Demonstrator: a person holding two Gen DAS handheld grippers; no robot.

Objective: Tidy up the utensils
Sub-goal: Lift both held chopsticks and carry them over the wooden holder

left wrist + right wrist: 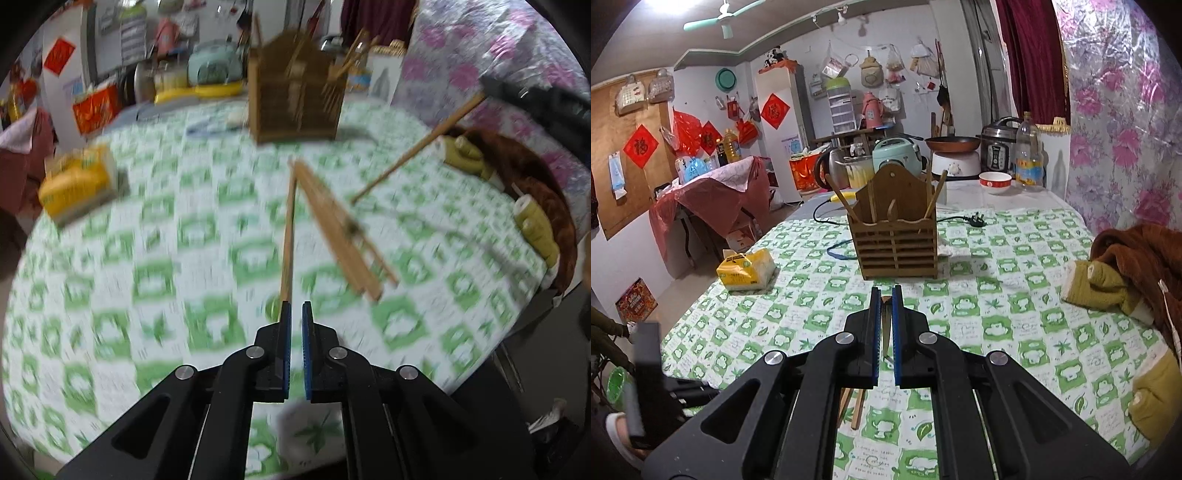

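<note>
The desk point(1015, 314) with its green-checked cloth runs out ahead of both tongs, and the wooden utensil holder point(895, 236) stands on it straight beyond my right tongs point(885, 295), upright, with a few sticks already leaning in its compartments. My right tongs are nearly closed on a single chopstick point(417, 146); in the right wrist view I only see its end pinched between the blue pads, while the left wrist view shows it slanting down from them toward the cloth. My left tongs point(295, 308) are also almost closed, and a chopstick point(289, 236) runs forward from their tips. That view is smeared, so I cannot say for sure it is gripped and not just lying in front. A loose bundle of chopsticks point(341, 229) lies on the cloth just to the right of that one. To place the right one well, I judge I should lift it clear of the holder's rim, bring it upright over one compartment, lower the tip inside before opening, and keep the left tongs out of its path.
</note>
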